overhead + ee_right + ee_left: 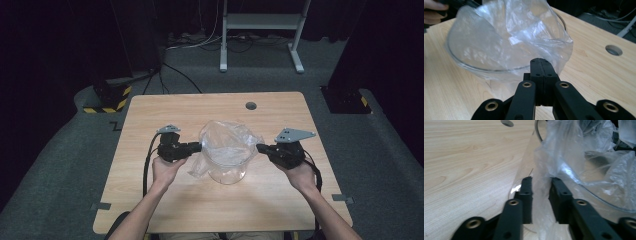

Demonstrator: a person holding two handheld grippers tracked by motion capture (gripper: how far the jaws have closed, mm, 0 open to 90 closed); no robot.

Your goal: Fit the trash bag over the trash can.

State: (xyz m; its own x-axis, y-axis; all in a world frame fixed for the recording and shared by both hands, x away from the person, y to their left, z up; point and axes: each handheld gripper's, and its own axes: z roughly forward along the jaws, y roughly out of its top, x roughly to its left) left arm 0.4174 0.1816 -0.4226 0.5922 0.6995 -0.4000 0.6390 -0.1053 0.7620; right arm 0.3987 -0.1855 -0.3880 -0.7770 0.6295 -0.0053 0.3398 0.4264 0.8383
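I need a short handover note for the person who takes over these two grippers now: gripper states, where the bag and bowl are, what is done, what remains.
Left gripper: jaws a little apart, clear plastic bag film between them at the bowl's left rim; firm pinch not sure.
Right gripper: shut on the bag's edge at the right rim.
Glass bowl: upright, mid-table.
Done: bag lies in the bowl, partly draped over the rim.
Left: probably spread the bag evenly around the rim, then release.

The surface (150, 200) is pale wood with a fine darker grain. On it the bowl (227, 172) is clear glass and the bag (227, 140) is see-through plastic with whitish glints. Both grippers, left (200, 146) and right (259, 148), are black with grey plates, and a post base (107, 102) wears yellow-and-black stripes.
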